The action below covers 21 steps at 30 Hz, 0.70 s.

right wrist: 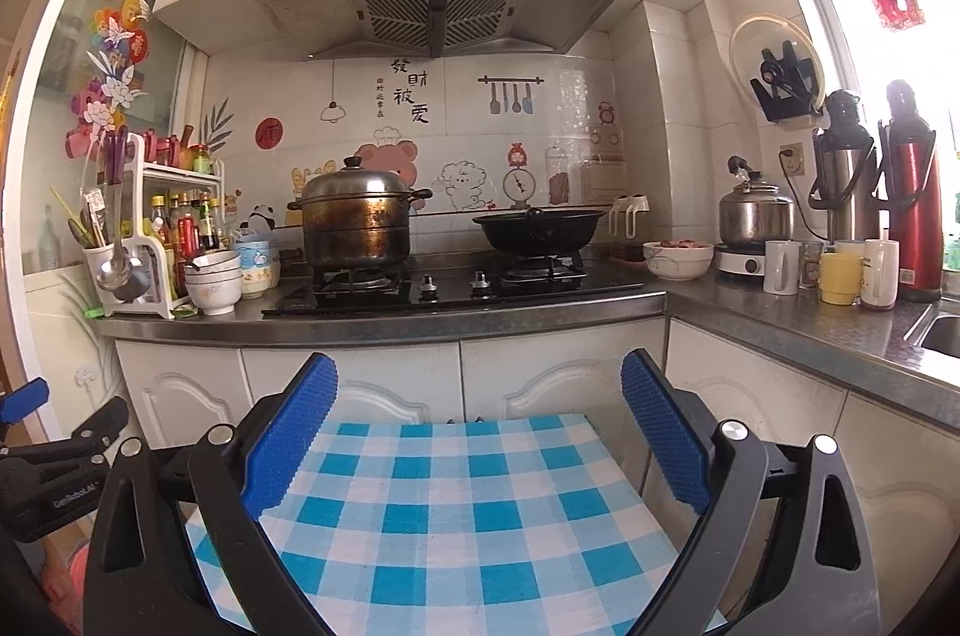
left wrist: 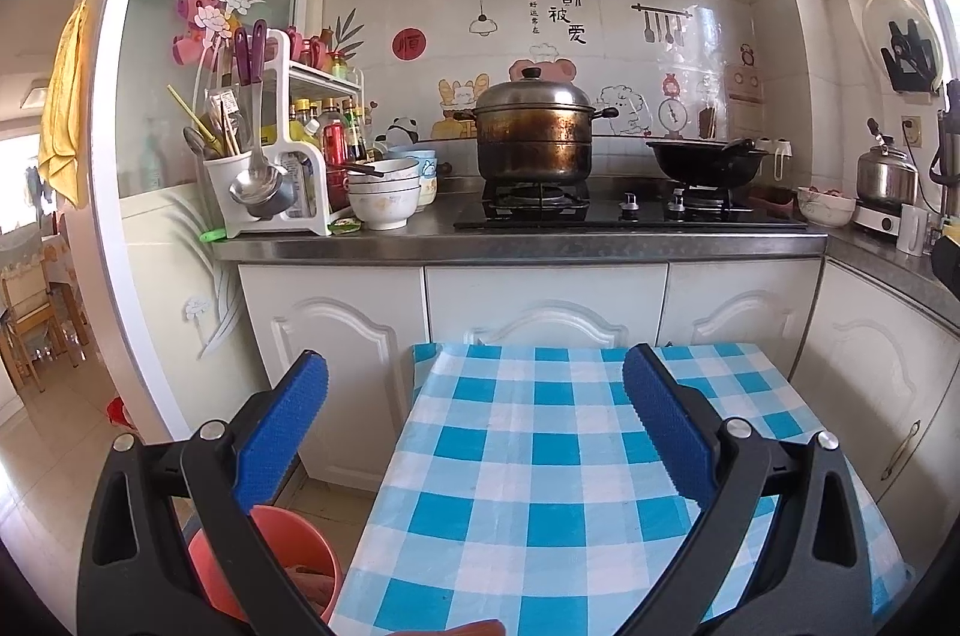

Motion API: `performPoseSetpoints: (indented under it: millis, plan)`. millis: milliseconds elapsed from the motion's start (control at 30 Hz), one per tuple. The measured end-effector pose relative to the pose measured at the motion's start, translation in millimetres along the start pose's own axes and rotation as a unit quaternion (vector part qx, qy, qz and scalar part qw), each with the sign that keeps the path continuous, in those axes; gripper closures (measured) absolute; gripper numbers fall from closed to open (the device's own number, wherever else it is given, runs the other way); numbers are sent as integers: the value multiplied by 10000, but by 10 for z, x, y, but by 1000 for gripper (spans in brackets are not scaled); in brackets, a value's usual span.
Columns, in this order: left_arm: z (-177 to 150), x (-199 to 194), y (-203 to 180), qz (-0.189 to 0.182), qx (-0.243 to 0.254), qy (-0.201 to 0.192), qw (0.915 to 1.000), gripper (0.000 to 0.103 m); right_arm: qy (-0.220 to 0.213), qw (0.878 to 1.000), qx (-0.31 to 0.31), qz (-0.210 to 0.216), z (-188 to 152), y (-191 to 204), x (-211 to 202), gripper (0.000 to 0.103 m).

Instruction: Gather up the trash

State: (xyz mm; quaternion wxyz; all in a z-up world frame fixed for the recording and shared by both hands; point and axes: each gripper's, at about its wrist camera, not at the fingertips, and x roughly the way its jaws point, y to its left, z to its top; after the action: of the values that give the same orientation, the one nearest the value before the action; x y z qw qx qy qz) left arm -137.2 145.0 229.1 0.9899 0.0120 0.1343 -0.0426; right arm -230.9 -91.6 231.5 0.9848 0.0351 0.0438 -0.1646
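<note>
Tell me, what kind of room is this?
A home kitchen, most likely: a lidded steamer pot and a black wok sit on a gas stove under a range hood, with stacked bowls on the counter.

We read four large black characters, 發財被爱 (right wrist: 411,95), on the tiled wall (right wrist: 540,144) below the range hood (right wrist: 438,0); at their nine o'clock runs a column of much smaller characters, too small for us to make out; the same characters (left wrist: 564,9) show in the left wrist view. At nine o'clock from these, a round red sticker (right wrist: 268,133) bears one dark character, 順; it also shows from the left wrist (left wrist: 409,44). On the black body of the left hand-held gripper (right wrist: 36,432), at the right wrist view's eight o'clock edge, we read white lettering, "GenRobot.AI" (right wrist: 75,495). Labels on the bottles (right wrist: 186,222) in the rack are too small for us to read.
</note>
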Motion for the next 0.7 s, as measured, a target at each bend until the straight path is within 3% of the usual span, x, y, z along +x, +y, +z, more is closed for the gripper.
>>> performPoseSetpoints:
  millis: [267, 700]
  plan:
    - [-88, 57, -154, -114, 111, 137, 9998, 4, 29, 9992, 33, -409, -142, -206, 82, 8]
    - [-267, 202, -402, -257, 303, 415, 9983, 4, 391, 9981, 64, -478, -393, -350, 243, 8]
